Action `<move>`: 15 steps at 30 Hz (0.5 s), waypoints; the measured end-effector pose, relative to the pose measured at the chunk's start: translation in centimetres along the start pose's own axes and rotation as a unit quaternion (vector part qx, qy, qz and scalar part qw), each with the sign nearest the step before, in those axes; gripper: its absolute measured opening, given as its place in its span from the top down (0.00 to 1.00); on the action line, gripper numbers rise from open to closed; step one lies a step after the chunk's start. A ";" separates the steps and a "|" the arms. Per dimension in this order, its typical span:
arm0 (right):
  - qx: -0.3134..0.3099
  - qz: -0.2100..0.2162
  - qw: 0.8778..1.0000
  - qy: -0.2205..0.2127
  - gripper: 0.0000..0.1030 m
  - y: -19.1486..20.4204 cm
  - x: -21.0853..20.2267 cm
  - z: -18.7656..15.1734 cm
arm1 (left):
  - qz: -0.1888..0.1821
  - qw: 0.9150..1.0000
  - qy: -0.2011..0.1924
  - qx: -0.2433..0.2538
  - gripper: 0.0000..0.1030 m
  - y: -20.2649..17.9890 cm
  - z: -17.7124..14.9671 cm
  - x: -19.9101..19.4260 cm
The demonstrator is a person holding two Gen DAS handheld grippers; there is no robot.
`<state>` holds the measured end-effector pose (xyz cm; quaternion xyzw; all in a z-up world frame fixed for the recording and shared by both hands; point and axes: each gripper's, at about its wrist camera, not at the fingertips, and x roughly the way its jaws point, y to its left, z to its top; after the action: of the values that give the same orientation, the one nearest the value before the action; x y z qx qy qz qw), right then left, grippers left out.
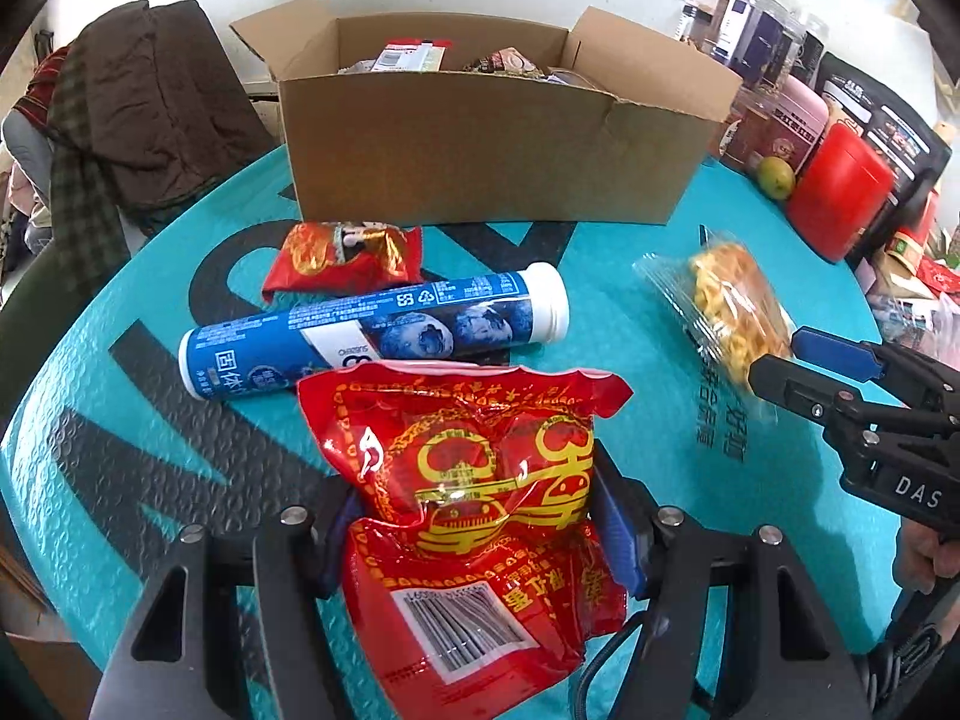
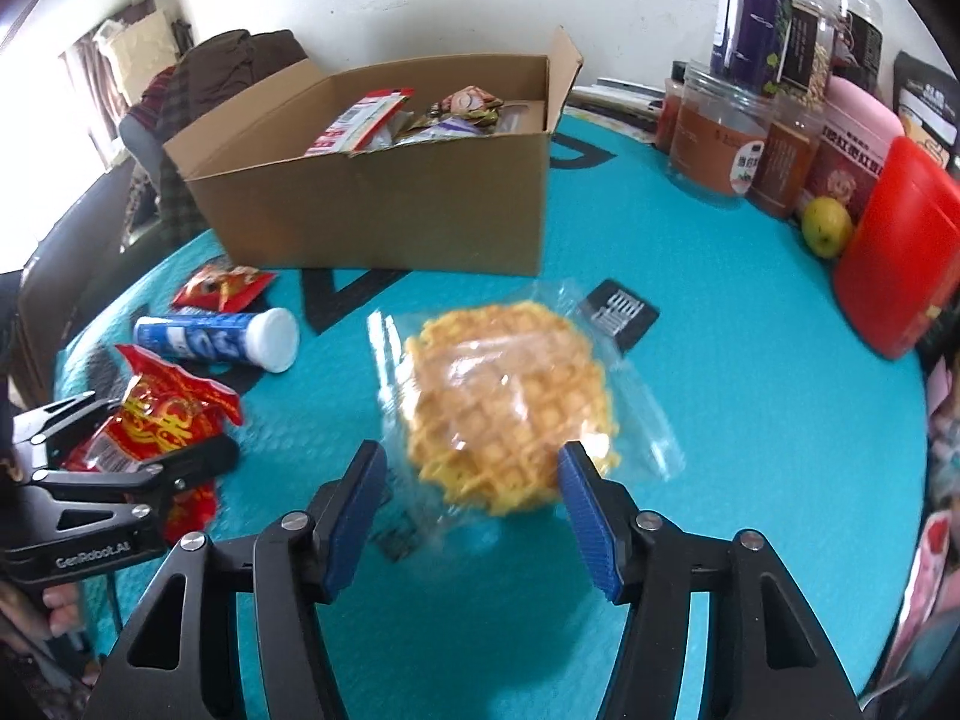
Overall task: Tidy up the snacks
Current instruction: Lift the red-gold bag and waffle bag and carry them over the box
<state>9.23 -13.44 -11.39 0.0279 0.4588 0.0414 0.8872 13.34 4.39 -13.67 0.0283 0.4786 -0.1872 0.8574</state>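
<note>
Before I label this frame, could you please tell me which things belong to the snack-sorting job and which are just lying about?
Job: red snack bag, wrapped waffle, blue tube, small red packet, cardboard box.
Lying about: jars, green fruit, red container, clothes.

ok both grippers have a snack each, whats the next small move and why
Probably carry both toward the open cardboard box and release over it. The left gripper is clamped on the red snack bag, and the right gripper has the wrapped waffle between its fingers. The box already holds other packets, so it looks like the place for snacks.
</note>
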 end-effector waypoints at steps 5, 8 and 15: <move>-0.009 -0.025 0.999 -0.028 0.00 -0.1 -0.6 0.1 | 0.004 1.000 -0.004 0.001 0.37 -0.3 0.1 0.2; -0.029 -0.018 0.999 -0.031 0.00 -0.1 -0.2 0.7 | 0.006 1.000 -0.007 0.000 0.37 -0.2 0.4 0.4; -0.039 -0.029 0.999 0.013 0.00 -1.1 3.2 2.6 | 0.011 1.000 -0.013 -0.009 0.37 0.1 1.5 1.3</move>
<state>13.20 -14.30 -12.59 -0.0203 0.4692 0.0342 0.8822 15.18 3.74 -13.95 0.0236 0.4691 -0.1739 0.8655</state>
